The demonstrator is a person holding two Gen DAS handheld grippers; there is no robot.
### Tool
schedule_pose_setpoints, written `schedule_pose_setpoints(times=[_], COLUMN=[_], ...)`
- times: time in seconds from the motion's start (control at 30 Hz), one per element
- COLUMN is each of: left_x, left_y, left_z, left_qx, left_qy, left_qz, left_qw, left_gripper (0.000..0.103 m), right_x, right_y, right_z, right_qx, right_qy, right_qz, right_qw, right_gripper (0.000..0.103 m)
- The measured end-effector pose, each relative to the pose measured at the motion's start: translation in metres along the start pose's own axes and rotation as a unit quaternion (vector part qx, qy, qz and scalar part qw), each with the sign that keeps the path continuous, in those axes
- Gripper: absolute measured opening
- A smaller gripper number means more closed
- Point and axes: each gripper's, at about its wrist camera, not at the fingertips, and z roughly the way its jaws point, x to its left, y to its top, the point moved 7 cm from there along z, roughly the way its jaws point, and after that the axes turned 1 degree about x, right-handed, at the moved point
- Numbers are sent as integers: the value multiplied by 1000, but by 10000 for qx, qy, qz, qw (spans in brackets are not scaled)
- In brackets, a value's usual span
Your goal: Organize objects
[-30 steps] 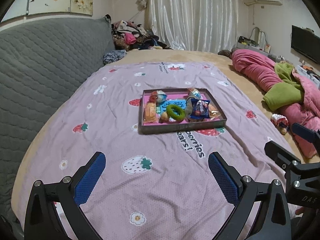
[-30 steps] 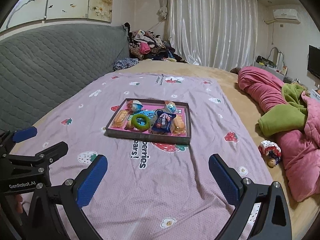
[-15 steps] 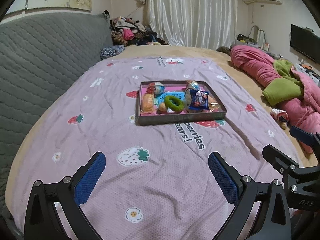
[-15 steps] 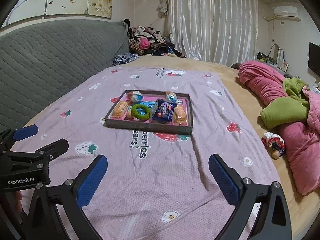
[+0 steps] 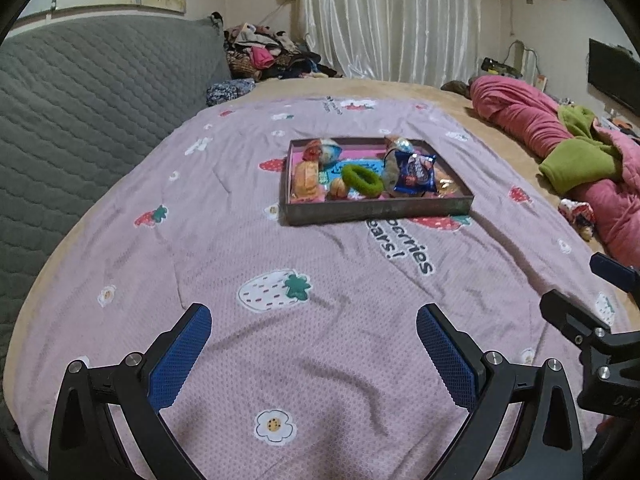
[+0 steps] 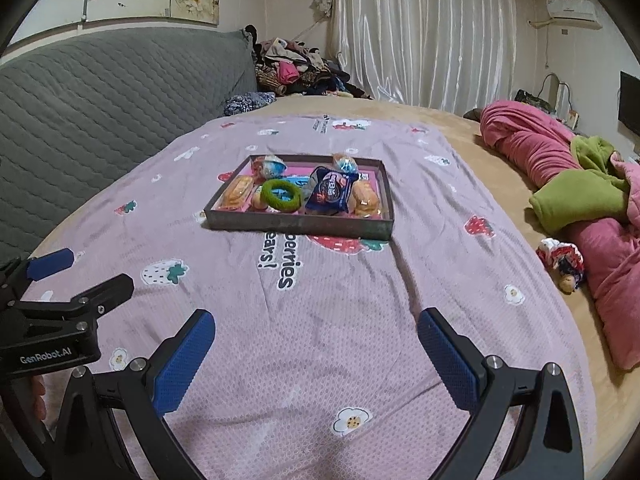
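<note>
Pink quilt [image 6: 552, 148] beside tray [image 6: 298, 224]

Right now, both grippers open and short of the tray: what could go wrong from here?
1. The tray sits on a soft, wrinkled blanket; pressing down for a pick may tilt it.
2. Its contents are crowded: the green ring leans against the blue packet and wrapped cakes, so wide-open fingers may snag a neighbour.
3. The left gripper and right gripper are side by side and could collide if both go in.
</note>
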Motion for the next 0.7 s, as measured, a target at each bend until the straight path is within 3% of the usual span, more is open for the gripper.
schedule_pose_setpoints(times=[0.7], left_x=[0], left_y=[-19], left_z=[30], left_qx=[145], left_qy=[96], left_qz=[99], left_qw=[9998], left_gripper=[102], right_x=[-4], right_y=[-19], right_z=[24], right_qx=[92], right_qy=[-14], right_qz=[134], right_qw=[9999], right_gripper=[102])
